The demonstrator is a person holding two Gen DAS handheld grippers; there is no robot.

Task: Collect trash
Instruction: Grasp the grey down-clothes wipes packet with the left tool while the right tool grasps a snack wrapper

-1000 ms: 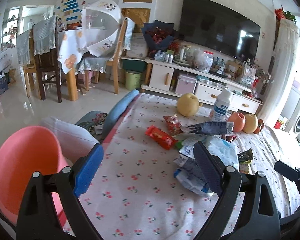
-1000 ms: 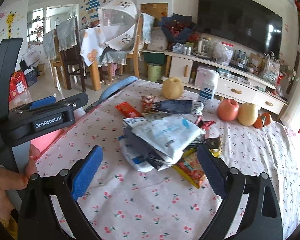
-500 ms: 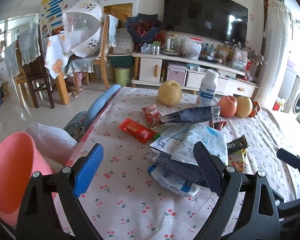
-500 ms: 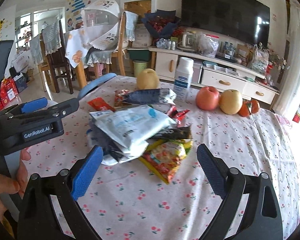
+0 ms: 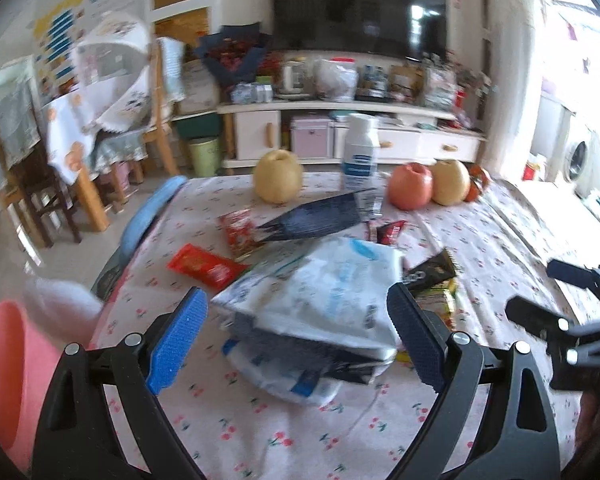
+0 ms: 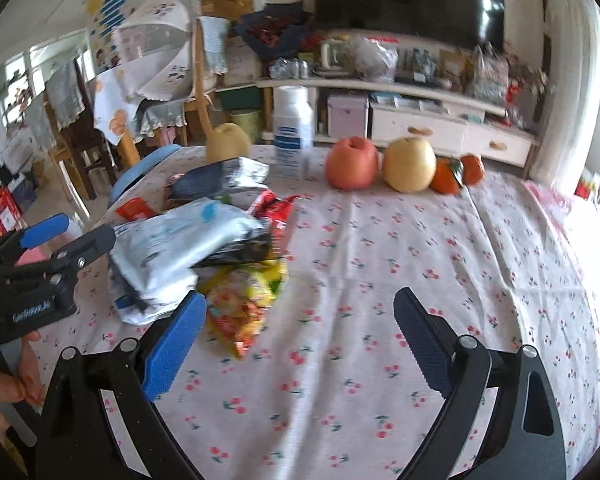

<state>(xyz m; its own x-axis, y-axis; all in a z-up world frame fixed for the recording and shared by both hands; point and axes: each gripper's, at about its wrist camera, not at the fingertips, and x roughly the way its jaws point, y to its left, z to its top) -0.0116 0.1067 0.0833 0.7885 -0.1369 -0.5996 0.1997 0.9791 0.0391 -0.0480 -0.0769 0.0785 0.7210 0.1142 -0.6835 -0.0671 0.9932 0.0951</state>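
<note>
Fingers of both grippers stay spread, now nearer the wrapper pile.

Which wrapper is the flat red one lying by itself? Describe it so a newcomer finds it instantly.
Start at the cherry-print tablecloth and find the wrapper pile in its middle. Just left of the pile, toward the blue chair back, lies the flat red wrapper. Unlike the heaped packets, it lies mostly clear, flat on the cloth.

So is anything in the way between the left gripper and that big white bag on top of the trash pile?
No. The left gripper is open, and the white bag lies right ahead between its fingers, with only tablecloth before it.
</note>
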